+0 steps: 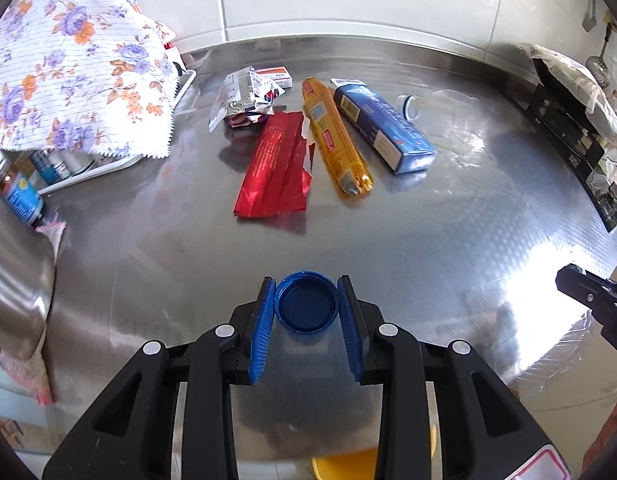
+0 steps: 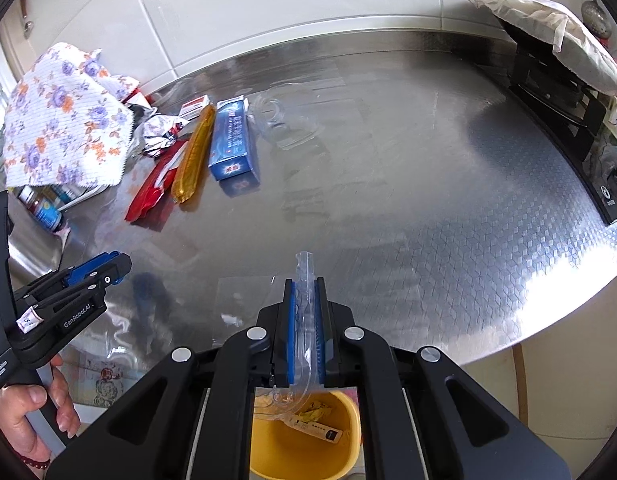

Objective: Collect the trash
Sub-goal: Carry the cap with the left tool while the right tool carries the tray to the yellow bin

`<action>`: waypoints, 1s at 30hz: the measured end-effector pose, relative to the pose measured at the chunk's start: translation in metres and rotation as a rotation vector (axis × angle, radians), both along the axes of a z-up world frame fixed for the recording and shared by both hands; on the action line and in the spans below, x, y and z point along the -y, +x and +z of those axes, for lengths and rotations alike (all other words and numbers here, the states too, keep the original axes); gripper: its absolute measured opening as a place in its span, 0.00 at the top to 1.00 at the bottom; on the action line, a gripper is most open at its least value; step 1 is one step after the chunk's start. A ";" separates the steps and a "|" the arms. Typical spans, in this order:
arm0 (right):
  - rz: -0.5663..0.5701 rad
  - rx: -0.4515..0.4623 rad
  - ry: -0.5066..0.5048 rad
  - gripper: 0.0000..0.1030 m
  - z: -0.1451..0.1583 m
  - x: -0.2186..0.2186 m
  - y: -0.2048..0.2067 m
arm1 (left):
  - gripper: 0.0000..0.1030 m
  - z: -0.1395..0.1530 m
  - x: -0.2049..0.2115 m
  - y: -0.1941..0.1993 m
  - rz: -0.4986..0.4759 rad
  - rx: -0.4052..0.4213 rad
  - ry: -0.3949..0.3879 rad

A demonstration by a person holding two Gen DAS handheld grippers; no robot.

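Observation:
My left gripper [image 1: 306, 300] is shut on a blue bottle cap [image 1: 306, 306], held above the steel counter's front edge. My right gripper [image 2: 304, 308] is shut on a clear plastic packaging piece [image 2: 306, 320] that hangs over a yellow bin [image 2: 304, 440] below the counter edge. On the counter lie a red wrapper [image 1: 274, 168], a yellow sausage-like tube [image 1: 336, 136], a blue box [image 1: 384, 128], a crumpled silver wrapper [image 1: 240, 98], a small red-and-white box [image 1: 276, 76] and a clear plastic bottle [image 1: 436, 108]. The left gripper also shows in the right wrist view [image 2: 96, 272].
A floral cloth [image 1: 76, 64] covers a white rack with small bottles [image 1: 16, 192] at the left. A black stove [image 2: 568, 128] with a cloth bag [image 2: 548, 28] stands at the right. A tiled wall runs behind the steel counter [image 2: 428, 200]. The bin holds some scraps.

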State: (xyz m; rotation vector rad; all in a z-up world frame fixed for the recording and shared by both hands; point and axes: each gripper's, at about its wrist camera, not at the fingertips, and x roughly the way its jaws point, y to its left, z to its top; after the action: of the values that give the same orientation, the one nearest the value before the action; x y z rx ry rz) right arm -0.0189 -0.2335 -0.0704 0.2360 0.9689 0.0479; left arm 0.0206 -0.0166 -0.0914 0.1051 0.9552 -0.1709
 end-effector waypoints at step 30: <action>0.161 -0.055 0.025 0.92 -0.009 -0.016 -0.134 | 0.70 -0.007 -0.001 -0.179 0.050 -0.064 0.040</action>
State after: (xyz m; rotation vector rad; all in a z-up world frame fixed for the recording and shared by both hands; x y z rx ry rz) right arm -0.1527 -0.2175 -0.0799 0.1830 1.0415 0.2019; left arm -0.1585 -0.0151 -0.0980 0.1135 1.0247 -0.1096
